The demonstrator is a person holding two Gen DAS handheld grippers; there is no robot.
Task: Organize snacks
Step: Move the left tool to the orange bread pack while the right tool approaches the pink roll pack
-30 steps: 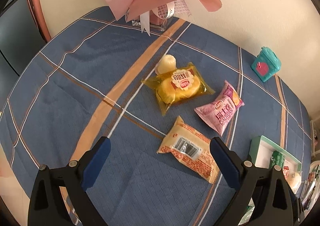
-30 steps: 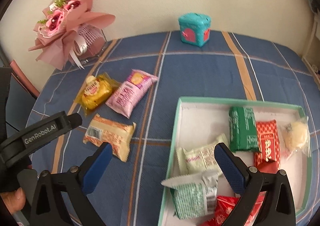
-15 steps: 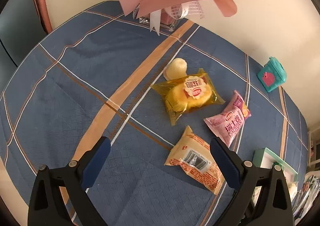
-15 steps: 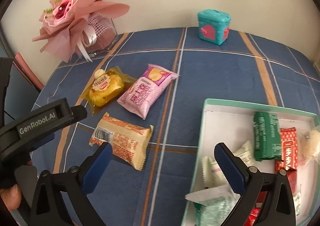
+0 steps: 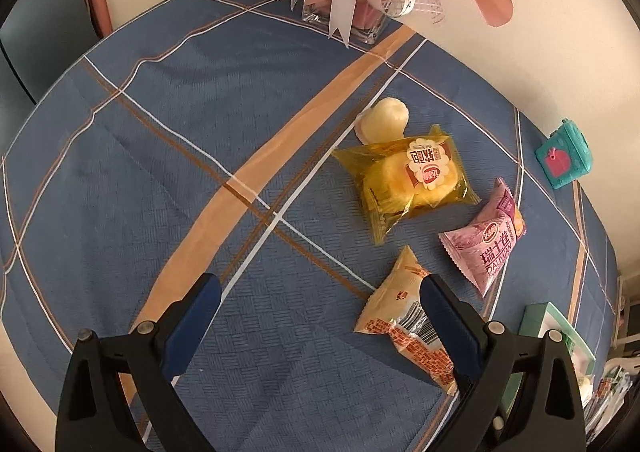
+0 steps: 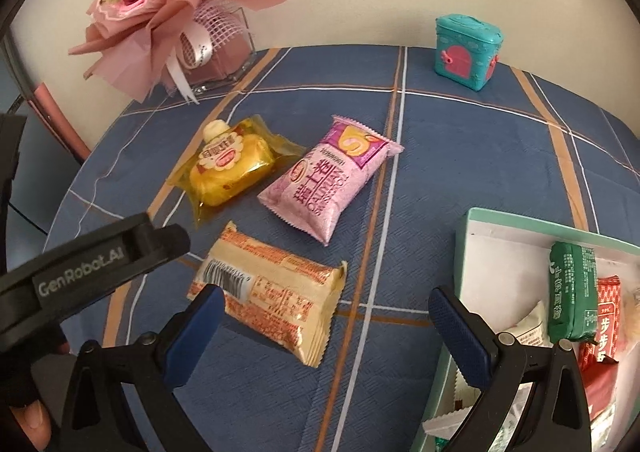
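Note:
Three wrapped snacks lie on the blue plaid tablecloth: a yellow cake packet (image 5: 412,181) (image 6: 230,165), a pink packet (image 5: 490,244) (image 6: 330,187) and an orange-cream packet (image 5: 404,322) (image 6: 272,292). A small pale round snack (image 5: 384,119) (image 6: 216,128) sits behind the yellow one. My left gripper (image 5: 320,316) hangs open over bare cloth, its right finger in front of the orange-cream packet. My right gripper (image 6: 328,324) is open just above that packet's near edge. The mint-rimmed white tray (image 6: 476,228) (image 5: 538,316) at the right holds several snacks.
A pink flower bouquet in a clear vase (image 6: 180,11) (image 5: 360,15) stands at the back left near the wall. A teal toy box (image 6: 466,45) (image 5: 564,159) stands at the back right. The left gripper's black body (image 6: 88,272) and a hand cross the right wrist view's left side.
Both grippers have moved left and closer to the loose snacks. The tray has slid toward the right edge of both views. Both stay open.

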